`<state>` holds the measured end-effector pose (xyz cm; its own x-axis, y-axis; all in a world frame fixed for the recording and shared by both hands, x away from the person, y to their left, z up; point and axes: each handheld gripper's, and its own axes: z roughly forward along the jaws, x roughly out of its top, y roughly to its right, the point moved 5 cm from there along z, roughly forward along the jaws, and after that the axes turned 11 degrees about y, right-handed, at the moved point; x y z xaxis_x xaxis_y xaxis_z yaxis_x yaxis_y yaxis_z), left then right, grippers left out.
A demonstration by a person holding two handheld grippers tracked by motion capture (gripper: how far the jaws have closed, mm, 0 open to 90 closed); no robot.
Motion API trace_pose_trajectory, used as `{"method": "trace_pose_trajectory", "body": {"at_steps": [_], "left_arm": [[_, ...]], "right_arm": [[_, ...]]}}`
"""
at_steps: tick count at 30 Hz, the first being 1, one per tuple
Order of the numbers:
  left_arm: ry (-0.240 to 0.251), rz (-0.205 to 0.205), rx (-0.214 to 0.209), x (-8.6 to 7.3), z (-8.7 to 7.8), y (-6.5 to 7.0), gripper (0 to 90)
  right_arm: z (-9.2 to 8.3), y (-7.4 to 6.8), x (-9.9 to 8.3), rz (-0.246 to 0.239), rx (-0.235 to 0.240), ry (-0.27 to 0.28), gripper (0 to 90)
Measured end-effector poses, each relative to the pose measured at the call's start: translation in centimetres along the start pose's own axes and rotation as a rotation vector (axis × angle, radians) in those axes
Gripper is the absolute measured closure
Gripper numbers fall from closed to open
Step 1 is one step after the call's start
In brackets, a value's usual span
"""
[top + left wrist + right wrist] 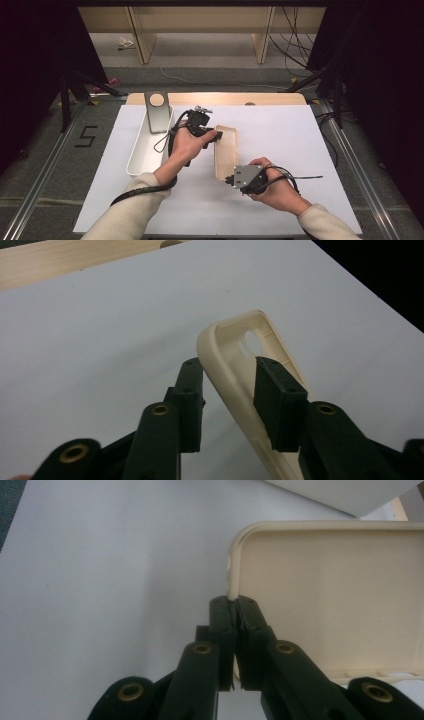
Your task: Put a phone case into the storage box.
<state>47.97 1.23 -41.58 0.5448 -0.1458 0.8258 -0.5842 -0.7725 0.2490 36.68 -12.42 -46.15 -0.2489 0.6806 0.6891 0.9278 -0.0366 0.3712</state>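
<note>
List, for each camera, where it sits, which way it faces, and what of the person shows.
High view: above the person's side, facing forward and down on the table; both forearms, left gripper, right gripper.
Left gripper view: on the left gripper, looking along its jaws, which straddle the phone case wall.
Right gripper view: on the right gripper, looking along its jaws, shut on the case rim.
Shared: the cream phone case, white tray in two.

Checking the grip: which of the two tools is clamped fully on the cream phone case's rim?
The right tool, pinching the cream phone case; the left tool's pads only straddle it.
</note>
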Motion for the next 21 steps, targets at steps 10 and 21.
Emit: {"method": "trace_pose_trajectory", "body": {"at_steps": [10, 21], "left_arm": [[0.052, -0.043, -0.042, 0.4, -0.7, 1.0, 74.5], [0.189, 0.063, -0.072, 1.4, -2.3, 3.0, 81.7]], "right_arm": [[0.4, -0.1, -0.4, -0.010, 0.009, -0.026, 88.0], [0.3, 0.5, -1.3, 0.091, -0.021, -0.034, 77.8]]}}
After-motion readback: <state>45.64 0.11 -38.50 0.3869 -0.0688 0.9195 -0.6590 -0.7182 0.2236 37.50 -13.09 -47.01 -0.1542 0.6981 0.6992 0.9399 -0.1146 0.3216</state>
